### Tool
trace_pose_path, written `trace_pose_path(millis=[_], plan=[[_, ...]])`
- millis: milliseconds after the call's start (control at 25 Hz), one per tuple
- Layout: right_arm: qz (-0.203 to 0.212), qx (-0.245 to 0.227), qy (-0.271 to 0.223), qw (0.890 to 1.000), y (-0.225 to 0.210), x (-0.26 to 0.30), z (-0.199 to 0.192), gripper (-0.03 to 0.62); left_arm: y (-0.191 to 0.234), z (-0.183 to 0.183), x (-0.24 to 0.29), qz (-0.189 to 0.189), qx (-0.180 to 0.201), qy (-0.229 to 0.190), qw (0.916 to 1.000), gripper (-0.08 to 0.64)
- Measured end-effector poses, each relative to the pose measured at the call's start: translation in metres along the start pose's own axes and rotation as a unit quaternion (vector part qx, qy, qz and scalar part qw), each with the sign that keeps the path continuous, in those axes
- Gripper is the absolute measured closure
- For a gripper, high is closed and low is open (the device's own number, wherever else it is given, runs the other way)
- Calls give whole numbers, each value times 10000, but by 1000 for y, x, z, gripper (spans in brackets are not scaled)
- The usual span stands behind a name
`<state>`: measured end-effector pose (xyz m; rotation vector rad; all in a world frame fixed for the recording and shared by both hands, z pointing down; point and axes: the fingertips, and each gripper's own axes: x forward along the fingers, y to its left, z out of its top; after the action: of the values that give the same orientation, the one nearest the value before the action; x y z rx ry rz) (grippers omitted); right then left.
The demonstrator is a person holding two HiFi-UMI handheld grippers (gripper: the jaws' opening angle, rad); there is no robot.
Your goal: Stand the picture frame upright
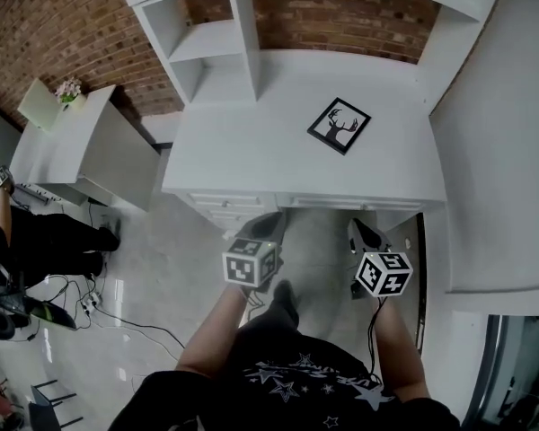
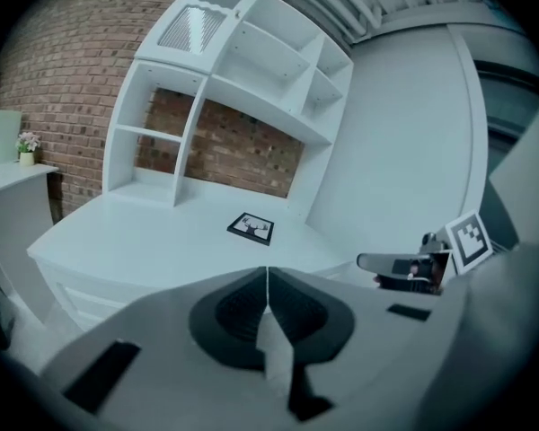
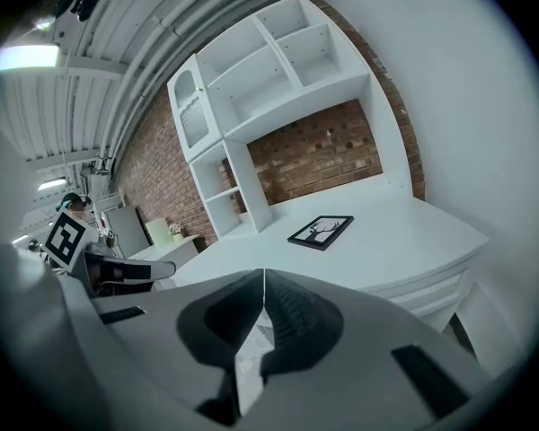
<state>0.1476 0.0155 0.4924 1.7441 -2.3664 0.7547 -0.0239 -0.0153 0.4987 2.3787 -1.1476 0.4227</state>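
A black picture frame (image 1: pixel 339 125) with a deer silhouette lies flat on the white desk (image 1: pixel 251 151), right of centre. It also shows far ahead as the picture frame (image 2: pixel 251 227) in the left gripper view and as the frame (image 3: pixel 321 232) in the right gripper view. My left gripper (image 1: pixel 271 225) and right gripper (image 1: pixel 363 232) hover side by side in front of the desk's front edge, short of the frame. Both are shut with nothing between the jaws; the left gripper (image 2: pixel 268 281) and right gripper (image 3: pixel 264 284) show their tips pressed together.
White shelving (image 1: pixel 217 39) rises at the desk's back left against a brick wall (image 1: pixel 341 12). A white wall (image 1: pixel 503 133) closes the right side. A side cabinet (image 1: pixel 90 146) with a small plant (image 1: pixel 69 90) stands to the left. Drawers (image 1: pixel 229 212) sit under the desk front. Cables lie on the floor.
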Motion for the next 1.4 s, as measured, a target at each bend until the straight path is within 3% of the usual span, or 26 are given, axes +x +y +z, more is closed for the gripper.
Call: trace_pose_path(millis=[360,720,1040,1400], plan=[[-600,190,188,9978,-19,80,25,577,59,26,45,-192,2,300,9994,541],[-1236,508,451,9900,-42,113,27,577,93,26,77,-435,39,600,9972,541],[-1311,968,697,9842,-72,135,18,577,89,30,96,-493,38,642,9967,541],[-1140,1299,1059,9792,-114,184,25,575,94,47,122,-176,14,718,9973,541]])
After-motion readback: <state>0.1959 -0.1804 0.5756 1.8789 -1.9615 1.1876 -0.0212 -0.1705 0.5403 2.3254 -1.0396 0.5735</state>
